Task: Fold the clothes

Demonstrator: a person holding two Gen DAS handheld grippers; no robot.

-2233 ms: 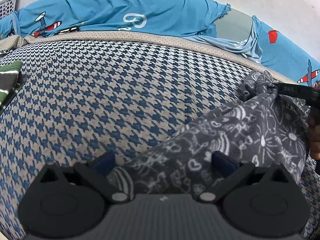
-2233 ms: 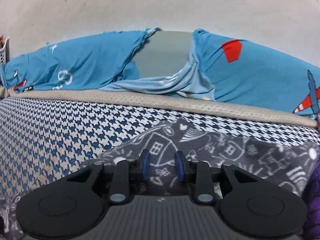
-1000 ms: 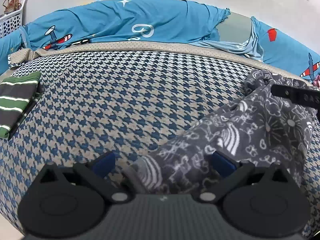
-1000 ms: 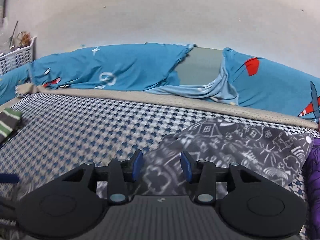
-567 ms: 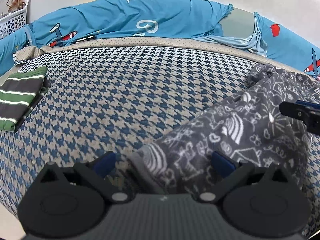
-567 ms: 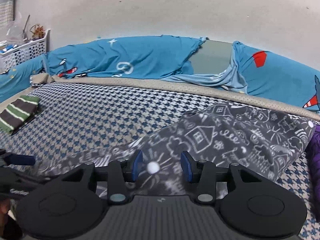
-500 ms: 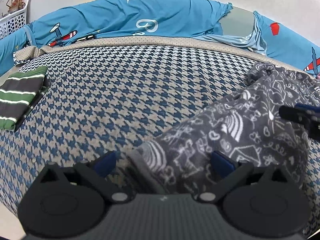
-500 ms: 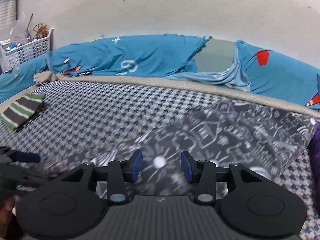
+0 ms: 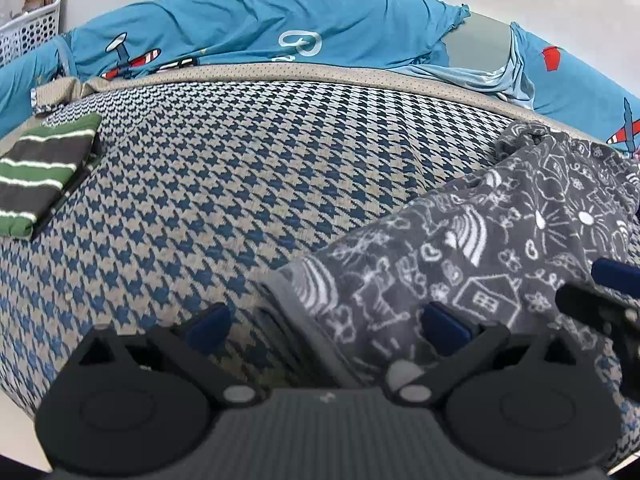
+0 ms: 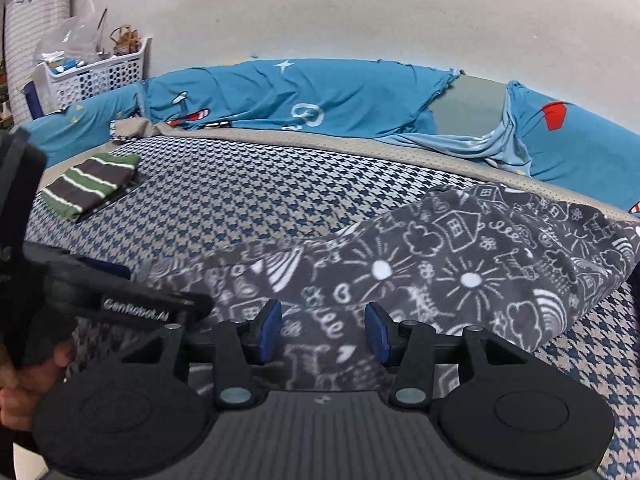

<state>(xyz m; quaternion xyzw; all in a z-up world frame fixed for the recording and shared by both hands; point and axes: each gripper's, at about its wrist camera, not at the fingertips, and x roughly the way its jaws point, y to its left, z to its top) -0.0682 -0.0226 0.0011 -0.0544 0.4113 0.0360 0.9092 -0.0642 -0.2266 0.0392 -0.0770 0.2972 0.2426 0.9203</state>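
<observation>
Left wrist view. My left gripper [image 9: 322,322] hangs low over the bed [image 9: 224,168], its jaws spread wide. The near hem of the grey doodle-print garment [image 9: 472,248] lies between the blue pads, but neither pad presses it; the left pad sits over bare houndstooth cover. From that hem the garment runs up and to the right across the bed, bunching into a knot near the tan border. My right gripper [image 9: 612,292] shows at the right edge, over the garment's right side; from here I cannot tell how its jaws stand. A folded green-and-grey striped garment [image 9: 40,176] lies at the bed's left edge, well apart from the grey one. A blue plane-print sheet [image 9: 288,28] lies rumpled along the bed's far side.

Right wrist view. My right gripper [image 10: 323,330] hovers over the grey garment, jaws part-open and opening; fleece lies beneath and between the pads, though neither pad grips it. The garment spreads from here to the right, a flat strip trailing left toward my left gripper, held in my left hand [image 10: 28,376]. A white basket [image 10: 100,72] stands beyond the bed's far left corner.
</observation>
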